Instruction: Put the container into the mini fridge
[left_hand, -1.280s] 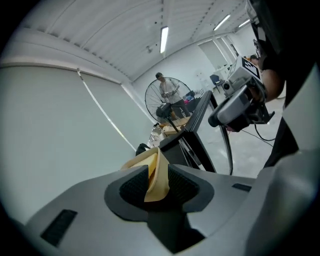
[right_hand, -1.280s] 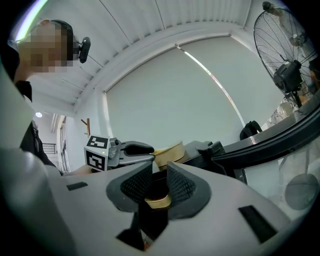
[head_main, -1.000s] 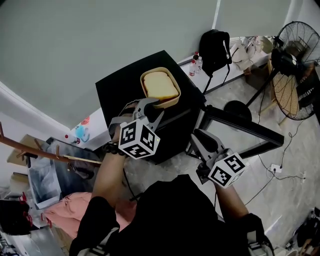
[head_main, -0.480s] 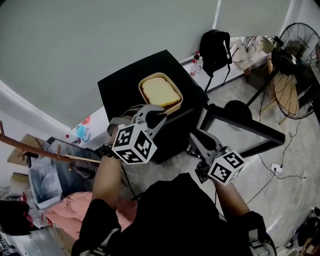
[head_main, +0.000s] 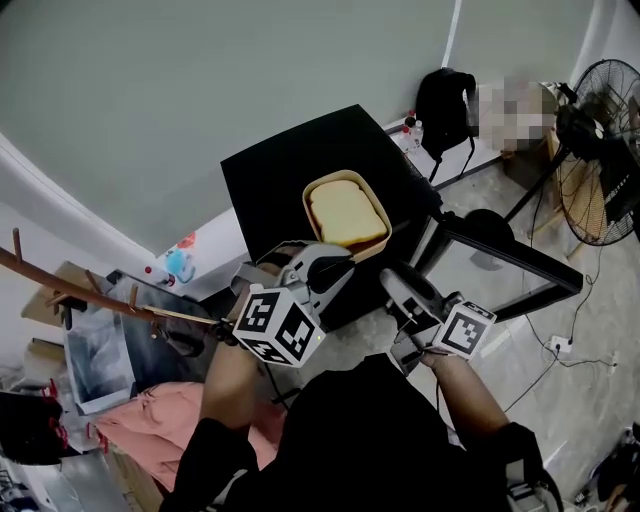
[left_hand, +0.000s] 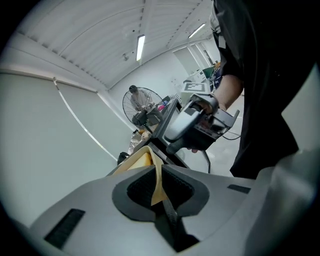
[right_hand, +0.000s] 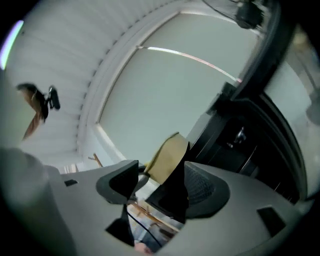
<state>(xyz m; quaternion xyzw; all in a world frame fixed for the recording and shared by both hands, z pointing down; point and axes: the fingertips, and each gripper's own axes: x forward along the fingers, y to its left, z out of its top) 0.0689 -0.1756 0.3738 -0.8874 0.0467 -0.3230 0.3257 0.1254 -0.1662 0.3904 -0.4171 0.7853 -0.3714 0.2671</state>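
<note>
Now left claw (head_main: 337, 266) clamps container (head_main: 347, 213) rim to carry it by mini fridge (head_main: 290, 170); right claw (head_main: 393, 282) opening, gripping nothing.

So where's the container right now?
Head view centre: the container is over the front edge of the fridge, its near rim pinched in the left tool.

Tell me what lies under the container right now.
The container, pinched at its near rim by the left tongs, is above the fridge's black top, near the front edge. Its base covers the spot below, so whether it rests there or is lifted cannot be seen.
</note>
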